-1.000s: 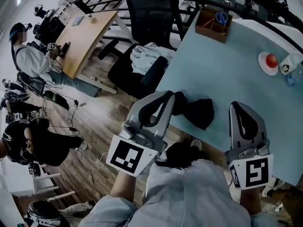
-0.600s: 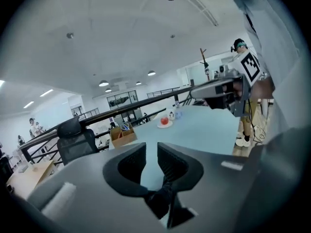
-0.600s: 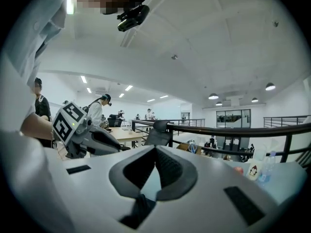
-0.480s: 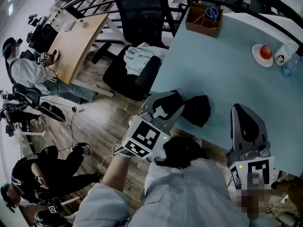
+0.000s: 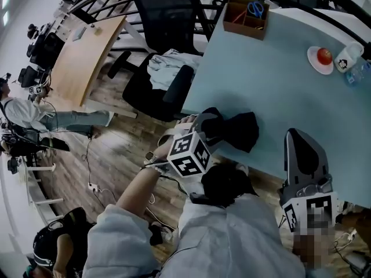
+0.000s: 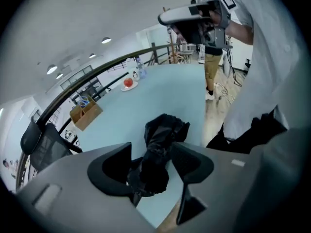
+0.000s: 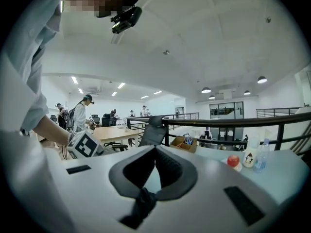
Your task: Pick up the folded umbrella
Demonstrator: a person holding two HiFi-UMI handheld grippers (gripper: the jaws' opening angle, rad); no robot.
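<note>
Folded umbrella (image 5: 239, 131) lies at near edge of table (image 5: 272, 80). Left gripper (image 6: 156, 160) jaws have just been opening, now straddle it — pads not clamped. Right gripper (image 7: 156, 148) closed, empty, well apart. Risk: pinch catches loose fabric only — bundle slips or gets nudged off edge.
</note>
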